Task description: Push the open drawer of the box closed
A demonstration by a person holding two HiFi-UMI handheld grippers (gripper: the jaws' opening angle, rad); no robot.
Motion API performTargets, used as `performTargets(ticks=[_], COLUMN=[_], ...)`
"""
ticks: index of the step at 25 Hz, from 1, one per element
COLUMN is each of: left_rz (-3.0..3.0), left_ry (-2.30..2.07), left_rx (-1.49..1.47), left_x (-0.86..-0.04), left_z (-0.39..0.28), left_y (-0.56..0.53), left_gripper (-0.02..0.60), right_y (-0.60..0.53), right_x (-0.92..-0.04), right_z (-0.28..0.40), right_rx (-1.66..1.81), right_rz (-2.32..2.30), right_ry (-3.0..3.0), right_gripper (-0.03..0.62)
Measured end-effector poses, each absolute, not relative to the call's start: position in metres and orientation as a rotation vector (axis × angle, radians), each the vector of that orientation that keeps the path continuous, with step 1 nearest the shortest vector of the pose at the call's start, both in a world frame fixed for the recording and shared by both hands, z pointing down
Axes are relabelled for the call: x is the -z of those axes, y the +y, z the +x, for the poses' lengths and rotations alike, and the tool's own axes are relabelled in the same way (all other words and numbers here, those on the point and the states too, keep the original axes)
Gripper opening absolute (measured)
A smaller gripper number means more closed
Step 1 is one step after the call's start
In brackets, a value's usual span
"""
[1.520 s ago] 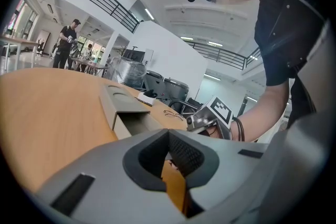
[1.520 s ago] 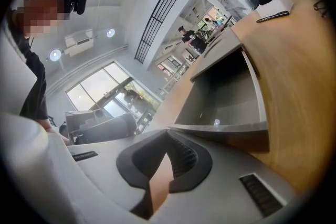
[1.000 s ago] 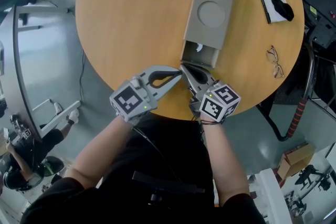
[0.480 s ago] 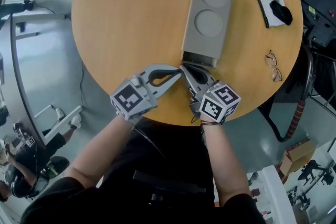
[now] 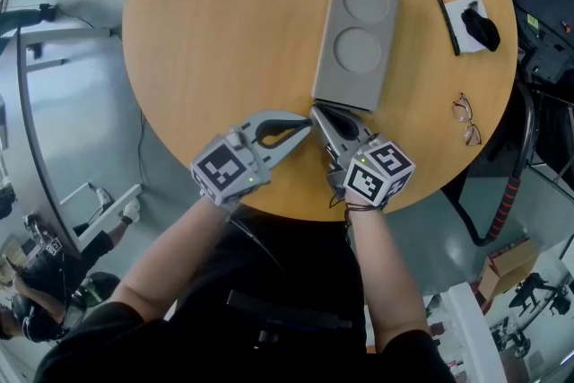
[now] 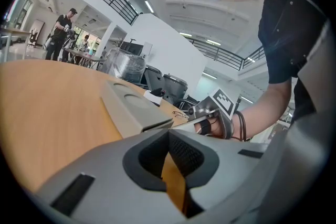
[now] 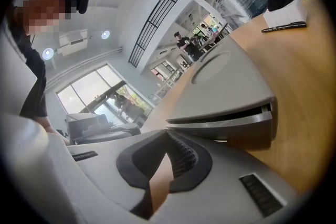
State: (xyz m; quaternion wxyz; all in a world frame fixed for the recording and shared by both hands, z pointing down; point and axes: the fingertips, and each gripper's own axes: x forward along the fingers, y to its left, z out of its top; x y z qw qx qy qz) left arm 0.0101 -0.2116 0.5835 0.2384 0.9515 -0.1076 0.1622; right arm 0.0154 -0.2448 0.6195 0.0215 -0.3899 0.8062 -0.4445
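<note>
The long grey plastic box with two round dips (image 5: 356,40) lies on the round wooden bench (image 5: 206,31). Its drawer (image 7: 239,131), at the box's near end, is almost in; only a thin gap shows. The right gripper (image 5: 316,112) sits right at the drawer front, fingers squeezed together on nothing. The left gripper (image 5: 307,127), just beside it, is closed and empty too. I think a straight, gentle push along the box finishes it best.
</note>
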Motion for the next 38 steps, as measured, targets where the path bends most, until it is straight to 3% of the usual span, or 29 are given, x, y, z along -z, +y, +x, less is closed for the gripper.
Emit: performTargets(ticks=[14, 27, 38], left_rz=[2.614, 2.680, 2.735], left_ry=[-0.303, -0.292, -0.319], left_rx=[-0.431, -0.260, -0.246], left_x=[-0.572, -0.444, -0.344], left_z=[0.010, 0.022, 0.012], left_y=[-0.220, -0.191, -0.134], left_gripper=[0.028, 0.028, 0.028], right_y=[-0.254, -0.223, -0.152], right_x=[-0.609, -0.443, -0.326], right_z=[0.014, 0.027, 0.037], right_rx=[1.393, 0.818, 0.574], right_rz=[-1.144, -1.153, -1.099], right_ry=[2.505, 2.793, 2.860], right_gripper=[0.021, 0.021, 0.023])
